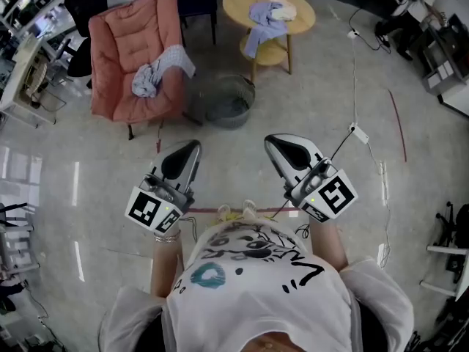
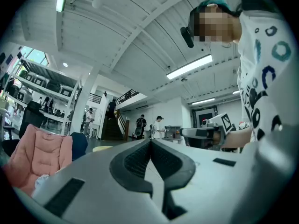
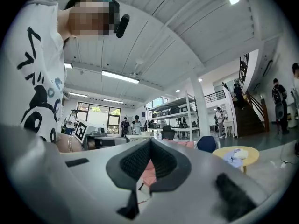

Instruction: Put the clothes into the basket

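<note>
My left gripper (image 1: 192, 149) and right gripper (image 1: 275, 144) both closed tight and empty, round mesh basket (image 1: 211, 103) well ahead, crumpled clothes (image 1: 150, 75) on padded pink armchair (image 1: 121, 42) beyond

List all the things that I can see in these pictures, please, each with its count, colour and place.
armchair: one, pink, upper left of the floor
bundled garment: one, white and blue, on the armchair seat
round table: one, light wood, top centre
draped garment: one, pale blue-lilac, on the round table, hanging over its edge
wire basket: one, grey, on the floor between armchair and round table
power strip: one, white, on the floor at right, with a cable
tape line: one, red, on the floor at right
bystanders: several, far back in the hall
T-shirt: one, white with black print, on the person
left hand-held gripper: one, grey, shut, empty
right hand-held gripper: one, grey, shut, empty
</note>
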Demonstrator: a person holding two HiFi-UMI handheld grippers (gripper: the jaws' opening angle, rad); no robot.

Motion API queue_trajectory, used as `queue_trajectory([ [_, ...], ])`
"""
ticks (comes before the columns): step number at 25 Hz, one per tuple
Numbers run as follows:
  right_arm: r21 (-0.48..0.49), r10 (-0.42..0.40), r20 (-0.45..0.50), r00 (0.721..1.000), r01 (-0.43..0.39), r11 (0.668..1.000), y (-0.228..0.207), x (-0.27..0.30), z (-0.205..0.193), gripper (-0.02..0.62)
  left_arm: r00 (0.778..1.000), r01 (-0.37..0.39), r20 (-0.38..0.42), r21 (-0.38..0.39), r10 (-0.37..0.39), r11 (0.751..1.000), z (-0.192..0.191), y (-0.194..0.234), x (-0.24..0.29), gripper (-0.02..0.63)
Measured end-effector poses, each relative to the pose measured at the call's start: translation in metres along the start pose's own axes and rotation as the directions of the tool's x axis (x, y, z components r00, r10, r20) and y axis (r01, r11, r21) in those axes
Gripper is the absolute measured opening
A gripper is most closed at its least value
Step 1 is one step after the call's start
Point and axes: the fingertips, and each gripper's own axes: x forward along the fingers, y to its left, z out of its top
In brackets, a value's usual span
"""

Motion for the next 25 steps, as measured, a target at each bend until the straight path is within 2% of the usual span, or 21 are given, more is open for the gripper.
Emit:
queue_trajectory([
  [6, 0.05, 0.031, 0.03, 0.999, -0.033, 0.998, -0.007, -0.007, -0.001, 0.028, 1.0, -0.02, -0.011, 0.001, 0.02, 1.0, -0.003, -0.006, 0.005, 0.015],
  [19, 0.045, 0.05, 0.047, 0.998, -0.052, 0.998, -0.033, -0.016, -0.006, 0.029, 0.996, -0.086, 0.008, 0.006, 0.086, 0.996, -0.011, -0.018, 0.019, 0.015],
  [25, 0.07, 0.067, 0.039, 0.997, -0.07, 0.995, -0.044, -0.008, -0.011, 0.031, 0.994, -0.107, -0.005, -0.003, 0.107, 0.994, -0.012, -0.003, 0.027, 0.015],
])
